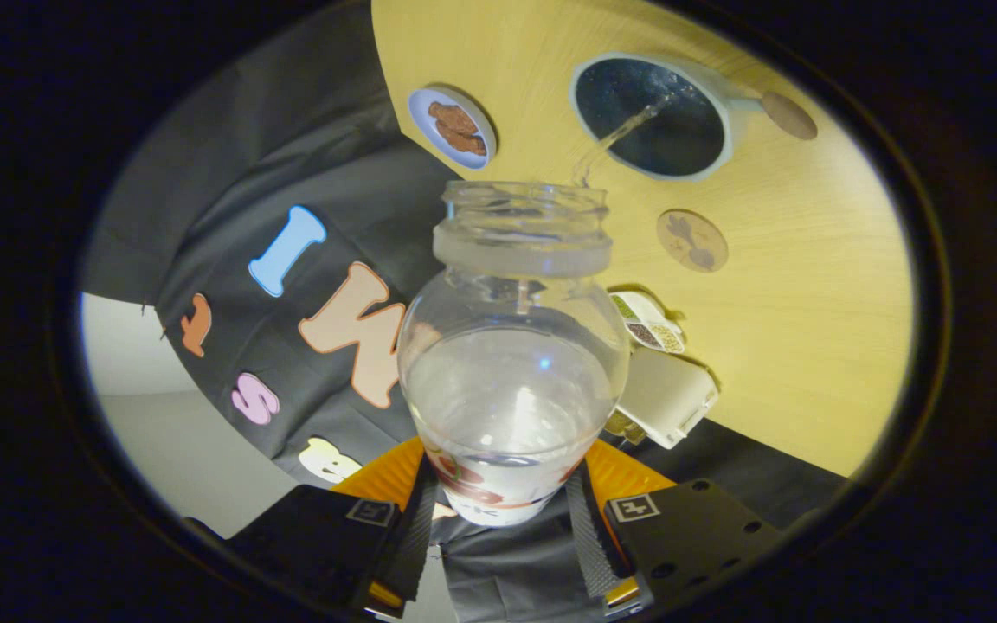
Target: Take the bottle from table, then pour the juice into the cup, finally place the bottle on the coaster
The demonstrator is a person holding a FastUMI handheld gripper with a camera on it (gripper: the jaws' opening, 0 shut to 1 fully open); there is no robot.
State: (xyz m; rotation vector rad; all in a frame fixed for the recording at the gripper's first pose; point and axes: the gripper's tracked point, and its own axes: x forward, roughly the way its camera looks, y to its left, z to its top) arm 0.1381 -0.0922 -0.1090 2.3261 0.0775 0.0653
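While pouring, bottle (511, 363) between pressing fingers (416, 528).

Bottle (516, 381) in hand-held gripper (503, 519), pouring

The bottle (516, 372) sits between the fingers of the claw (503, 528), both pressing its base, tipped so its mouth points toward the cup (728, 112) beyond it on the counter (810, 303). A coaster (692, 240) lies between bottle and cup; a small plate (452, 126) lies left of the cup.
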